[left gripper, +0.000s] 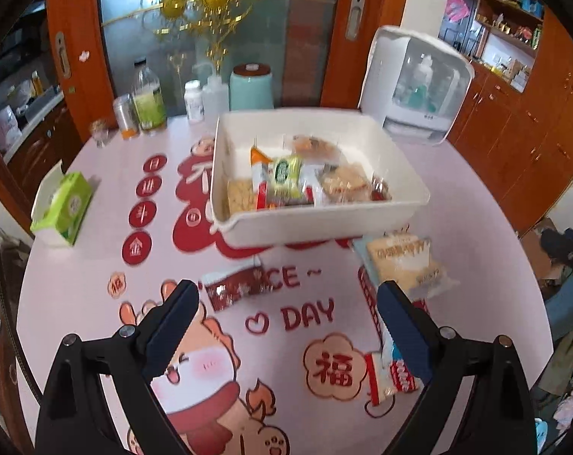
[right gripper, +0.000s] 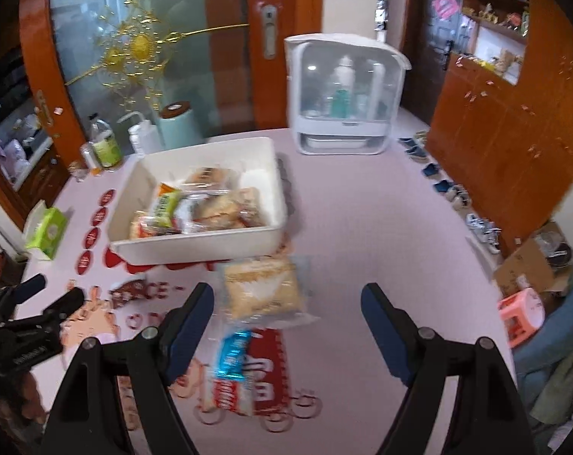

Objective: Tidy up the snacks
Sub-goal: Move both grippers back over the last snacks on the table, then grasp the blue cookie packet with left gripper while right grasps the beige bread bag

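On the pink printed surface (left gripper: pixel 96 197), a white rectangular bin (left gripper: pixel 324 223) sits toward the far side and holds a heap of wrapped snacks, among them a green-labelled packet (left gripper: pixel 286 178) and a pale cracker pack (left gripper: pixel 345 184). Three snacks lie outside the bin. A yellow-beige snack bag (left gripper: pixel 404 265) rests just in front of the bin's near right corner. A dark red packet (left gripper: pixel 235 284) lies in front of the bin's near wall, to the left of the bag. A red, white and blue packet (left gripper: pixel 391 377) lies nearest the viewer, partly hidden behind the right finger of the left gripper (left gripper: pixel 286 322). The left gripper is spread wide, holds nothing, and hovers above the surface. The right gripper (right gripper: pixel 288 322) is likewise spread wide and empty; in its view the yellow-beige bag and the red, white and blue packet lie between its fingers, untouched. A green tissue box (left gripper: pixel 60 204) stands near the left edge of the surface. Bottles (left gripper: pixel 148 102) and a mint-green canister (left gripper: pixel 250 87) stand along the far edge. A white cabinet with a clear front (left gripper: pixel 415 83) stands at the far right. Both views are motion-blurred.
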### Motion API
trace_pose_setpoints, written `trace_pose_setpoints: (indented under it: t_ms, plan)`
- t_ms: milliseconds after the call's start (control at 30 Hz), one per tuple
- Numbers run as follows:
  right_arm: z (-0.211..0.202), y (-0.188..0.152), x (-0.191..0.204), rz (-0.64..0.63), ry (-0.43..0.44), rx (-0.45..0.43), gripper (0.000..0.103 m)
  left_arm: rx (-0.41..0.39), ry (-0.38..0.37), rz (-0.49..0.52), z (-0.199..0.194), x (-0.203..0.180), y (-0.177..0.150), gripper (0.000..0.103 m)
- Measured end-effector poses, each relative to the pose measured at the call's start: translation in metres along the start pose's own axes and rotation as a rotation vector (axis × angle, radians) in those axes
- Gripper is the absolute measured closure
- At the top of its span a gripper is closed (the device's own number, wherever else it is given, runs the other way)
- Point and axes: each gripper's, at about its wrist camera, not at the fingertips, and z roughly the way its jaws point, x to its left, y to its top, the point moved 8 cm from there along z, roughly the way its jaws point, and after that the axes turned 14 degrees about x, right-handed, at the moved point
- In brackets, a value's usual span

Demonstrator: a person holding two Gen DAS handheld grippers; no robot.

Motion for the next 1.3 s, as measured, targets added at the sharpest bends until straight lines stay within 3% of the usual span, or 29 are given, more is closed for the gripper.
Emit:
trace_pose_setpoints:
  t_ms: [267,433,633,833,1100,1233,1300]
  plan:
    - [0.044,0.003,-0.006,-0.093,0.066,0.056,0.022,0.070,0.060,-0.021,0.021,-0.019,-0.020,0.008]
    - [0.103,0.004,-0.008,-0.154,0.152,0.172,0.022,0.120,0.112,-0.046,0.047,-0.045,-0.034,0.009]
    - [0.166,0.001,-0.016,-0.185,0.233,0.283,0.022,0.198,0.101,-0.077,0.103,-0.090,-0.048,0.009]
    - [0.203,0.011,-0.017,-0.174,0.310,0.324,0.022,0.286,0.069,-0.146,0.155,-0.111,-0.054,0.008]
    - [0.236,0.009,0.006,-0.151,0.418,0.411,0.022,0.338,0.057,-0.166,0.178,-0.127,-0.059,0.009]
    - [0.238,0.008,0.018,-0.176,0.426,0.397,0.023,0.350,0.068,-0.161,0.186,-0.131,-0.060,0.022]
    - [0.237,0.008,0.023,-0.194,0.418,0.383,0.031,0.336,0.091,-0.132,0.186,-0.134,-0.058,0.032]
